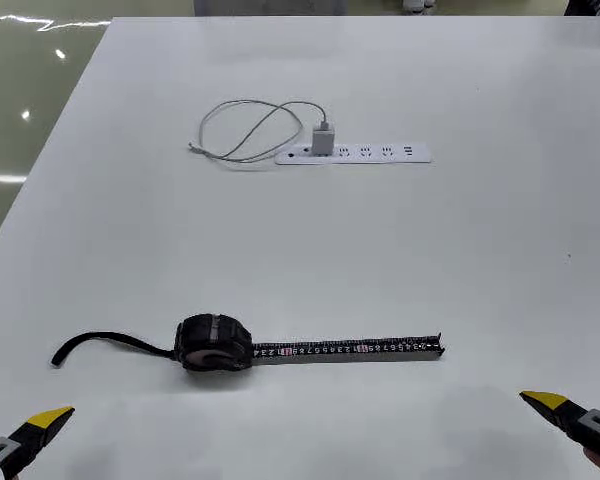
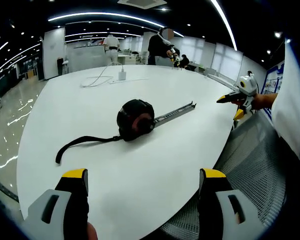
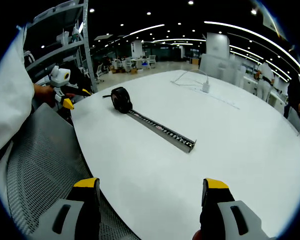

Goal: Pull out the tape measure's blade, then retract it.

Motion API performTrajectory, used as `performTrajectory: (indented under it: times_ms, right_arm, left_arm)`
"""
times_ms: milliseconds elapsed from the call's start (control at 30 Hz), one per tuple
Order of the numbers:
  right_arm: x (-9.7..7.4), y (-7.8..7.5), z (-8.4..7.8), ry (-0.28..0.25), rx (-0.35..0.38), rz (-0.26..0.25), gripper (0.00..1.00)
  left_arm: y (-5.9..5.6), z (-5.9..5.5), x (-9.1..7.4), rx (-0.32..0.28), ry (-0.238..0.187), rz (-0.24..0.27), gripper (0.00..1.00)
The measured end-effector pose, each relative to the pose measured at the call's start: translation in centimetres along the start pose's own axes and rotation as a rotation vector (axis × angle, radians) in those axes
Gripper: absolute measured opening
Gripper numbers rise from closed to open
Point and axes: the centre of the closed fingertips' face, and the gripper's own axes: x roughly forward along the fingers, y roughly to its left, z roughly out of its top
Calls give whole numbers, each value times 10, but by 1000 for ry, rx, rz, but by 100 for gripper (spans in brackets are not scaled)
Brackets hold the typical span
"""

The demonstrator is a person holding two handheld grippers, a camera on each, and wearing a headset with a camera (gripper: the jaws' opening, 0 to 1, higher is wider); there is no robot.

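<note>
The left gripper [image 2: 144,176] and the right gripper [image 3: 151,184] are both wide open, holding nothing, by the near edge of the white table [image 1: 500,260]. The tape measure [image 1: 214,343] lies between them, its blade [image 1: 350,348] pulled out flat to the right. A power strip [image 1: 365,153] sits far off, bare table all around. Shiny floor [image 1: 20,100] shows past the left edge.

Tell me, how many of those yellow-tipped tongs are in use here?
2. The left tongs hover low left in the head view, the right tongs low right, either side of the tape measure. Both are open and empty.
</note>
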Motion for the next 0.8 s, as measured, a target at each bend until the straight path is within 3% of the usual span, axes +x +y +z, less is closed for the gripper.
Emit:
performTrajectory:
  times_ms: [800]
  right_arm:
    - [2,0,6,-14,-1,5,82]
  left_arm:
    - [-2,5,6,-31,-28,1,89]
